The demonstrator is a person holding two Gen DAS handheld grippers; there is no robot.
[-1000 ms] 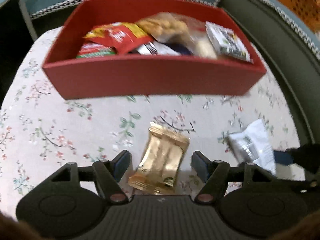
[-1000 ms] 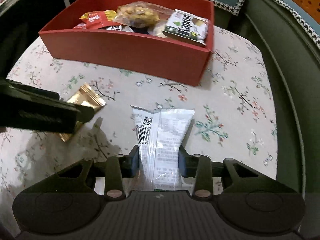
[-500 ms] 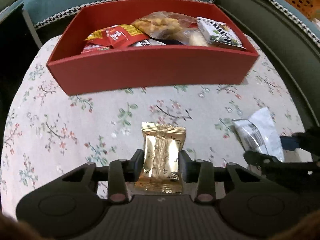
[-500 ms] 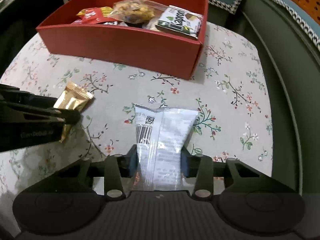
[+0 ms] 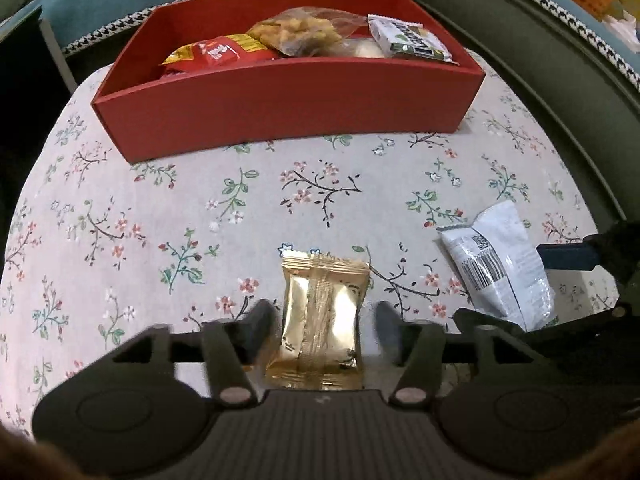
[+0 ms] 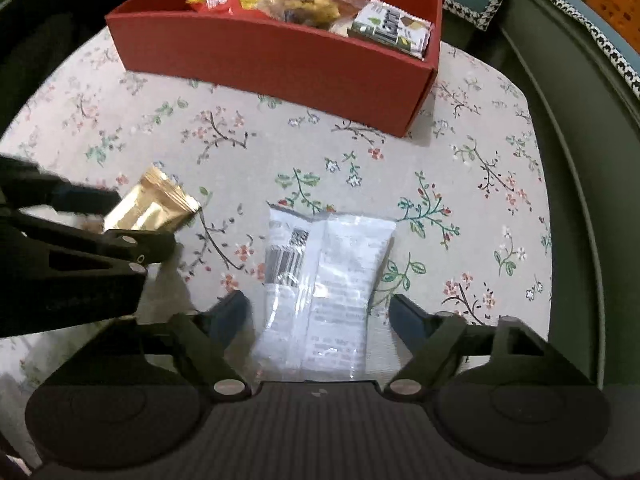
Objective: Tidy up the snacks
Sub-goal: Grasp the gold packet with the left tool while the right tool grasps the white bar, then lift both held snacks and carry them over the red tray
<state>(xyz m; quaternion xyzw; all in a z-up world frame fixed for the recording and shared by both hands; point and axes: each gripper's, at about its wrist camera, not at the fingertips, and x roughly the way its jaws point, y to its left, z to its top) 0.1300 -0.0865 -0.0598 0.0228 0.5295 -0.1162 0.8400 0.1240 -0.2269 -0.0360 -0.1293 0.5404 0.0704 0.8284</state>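
Snacks on the floral desk: a gold foil packet [image 5: 320, 316] between the left gripper's [image 5: 322, 330] opening jaws, a white pouch [image 6: 324, 292] between the right gripper's [image 6: 320, 318] opening jaws. Both likely light, crinkly, slippery (pinch across the middle).

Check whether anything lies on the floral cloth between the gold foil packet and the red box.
Nothing visible does. Bare floral cloth separates the gold foil packet from the red box's near wall; the white plastic packet lies off to the side.

I observe a floral-print cloth surface [image 5: 120, 216] bearing a red box [image 5: 288, 104], a gold packet [image 5: 320, 316] and a white packet [image 6: 328, 288].
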